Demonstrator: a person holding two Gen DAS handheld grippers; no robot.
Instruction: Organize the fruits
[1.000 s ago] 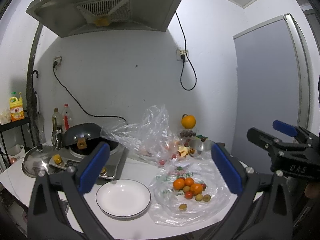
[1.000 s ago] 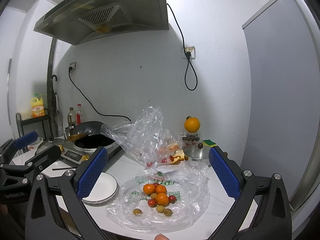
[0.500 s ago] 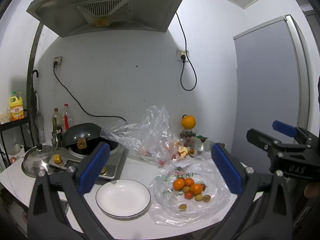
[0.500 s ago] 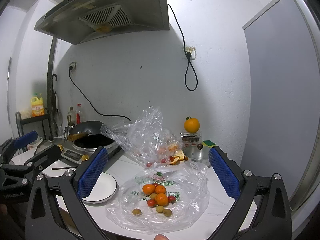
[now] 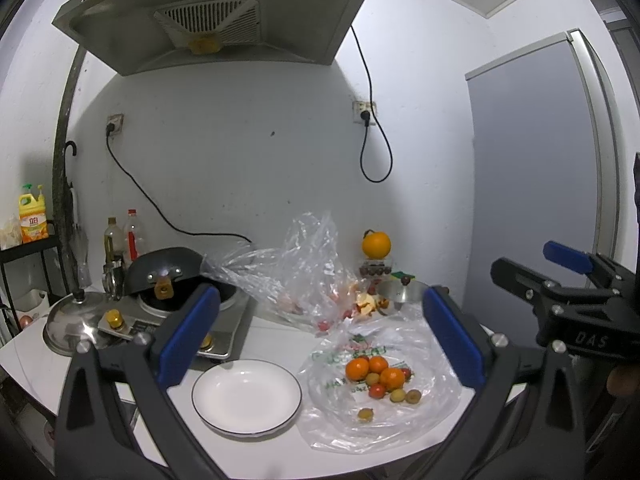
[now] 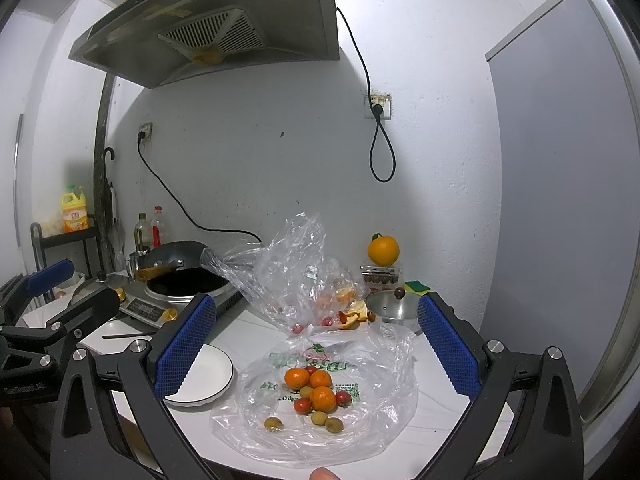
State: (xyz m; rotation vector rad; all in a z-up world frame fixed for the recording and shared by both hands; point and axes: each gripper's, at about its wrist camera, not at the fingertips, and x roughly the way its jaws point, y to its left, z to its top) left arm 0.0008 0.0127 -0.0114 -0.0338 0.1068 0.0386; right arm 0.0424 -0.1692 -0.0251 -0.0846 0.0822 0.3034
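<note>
A heap of small fruits, oranges, red tomatoes and yellow-green ones, lies on a flat clear plastic bag on the white table. Left of the bag sits an empty white plate. My left gripper hovers open above the table's near edge, nothing between its blue pads. My right gripper is open too, held above the fruit heap, and shows from the side in the left wrist view. The left gripper appears at the left edge of the right wrist view.
A second crumpled bag with fruit and peel stands behind. A large orange rests on a box by the wall, next to a steel lid. A black wok on a cooker, a pot lid and bottles fill the left.
</note>
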